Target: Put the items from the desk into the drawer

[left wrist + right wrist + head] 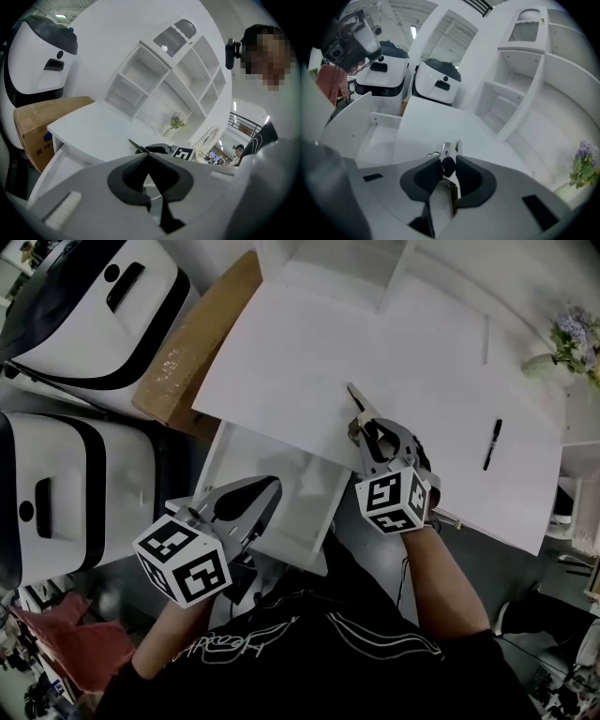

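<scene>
our right gripper (367,430) jaws grip a metal tool (451,149) over the desk (300,343); left gripper (267,486) jaws are closed over the open drawer (298,486).

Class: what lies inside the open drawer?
The drawer shows a bare white floor, with no item on it. The left tongs hang over its near left part in the head view, so that corner is hidden.

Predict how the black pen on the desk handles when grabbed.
The pen looks slim and round, so a nudge may roll it on the smooth desk. It is probably light and stiff. Its narrow barrel could slip unless gripped mid-length.
</scene>
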Demonstrator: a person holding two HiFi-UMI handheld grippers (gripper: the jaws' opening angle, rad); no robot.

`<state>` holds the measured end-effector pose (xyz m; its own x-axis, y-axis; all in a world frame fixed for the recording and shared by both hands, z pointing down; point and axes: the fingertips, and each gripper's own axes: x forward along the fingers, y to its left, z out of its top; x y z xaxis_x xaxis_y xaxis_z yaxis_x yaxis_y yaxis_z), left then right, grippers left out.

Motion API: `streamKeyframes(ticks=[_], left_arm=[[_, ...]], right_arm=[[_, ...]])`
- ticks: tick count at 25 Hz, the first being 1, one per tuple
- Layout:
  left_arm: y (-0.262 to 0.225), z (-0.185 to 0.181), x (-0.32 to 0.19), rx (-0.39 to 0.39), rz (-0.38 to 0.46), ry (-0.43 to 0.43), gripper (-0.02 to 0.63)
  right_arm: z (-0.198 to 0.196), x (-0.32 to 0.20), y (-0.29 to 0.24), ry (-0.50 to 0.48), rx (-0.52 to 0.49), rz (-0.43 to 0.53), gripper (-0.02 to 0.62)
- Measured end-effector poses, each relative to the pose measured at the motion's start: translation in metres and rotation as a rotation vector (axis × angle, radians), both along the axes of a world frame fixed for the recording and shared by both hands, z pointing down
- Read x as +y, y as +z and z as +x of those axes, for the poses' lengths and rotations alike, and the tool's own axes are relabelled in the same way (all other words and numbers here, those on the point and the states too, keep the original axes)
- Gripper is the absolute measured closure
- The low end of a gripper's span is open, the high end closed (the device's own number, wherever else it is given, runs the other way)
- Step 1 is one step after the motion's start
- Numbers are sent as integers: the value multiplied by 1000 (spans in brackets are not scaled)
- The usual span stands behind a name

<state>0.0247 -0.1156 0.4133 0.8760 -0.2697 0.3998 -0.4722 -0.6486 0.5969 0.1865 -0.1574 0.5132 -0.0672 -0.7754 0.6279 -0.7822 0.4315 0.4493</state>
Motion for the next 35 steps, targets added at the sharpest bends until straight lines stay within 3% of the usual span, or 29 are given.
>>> streamKeyframes(ticks=[11,13,21,28,35], left_arm=[[0,-4,2,7,1,3,597],[-1,-7,4,7,1,2,597],[-8,-17,14,17,14,3,597],[-16,-29,26,41,32,3,597],[-25,-48,40,60,63,-10,597]], right_arm=[[4,-3,-13,20,-7,23,524],[5,-4,-20,23,7,43,584],[0,1,-35,19,7,50,584],[-24,15,-65,-16,-7,87,584],[-62,32,-94,-57,-89,114,584]])
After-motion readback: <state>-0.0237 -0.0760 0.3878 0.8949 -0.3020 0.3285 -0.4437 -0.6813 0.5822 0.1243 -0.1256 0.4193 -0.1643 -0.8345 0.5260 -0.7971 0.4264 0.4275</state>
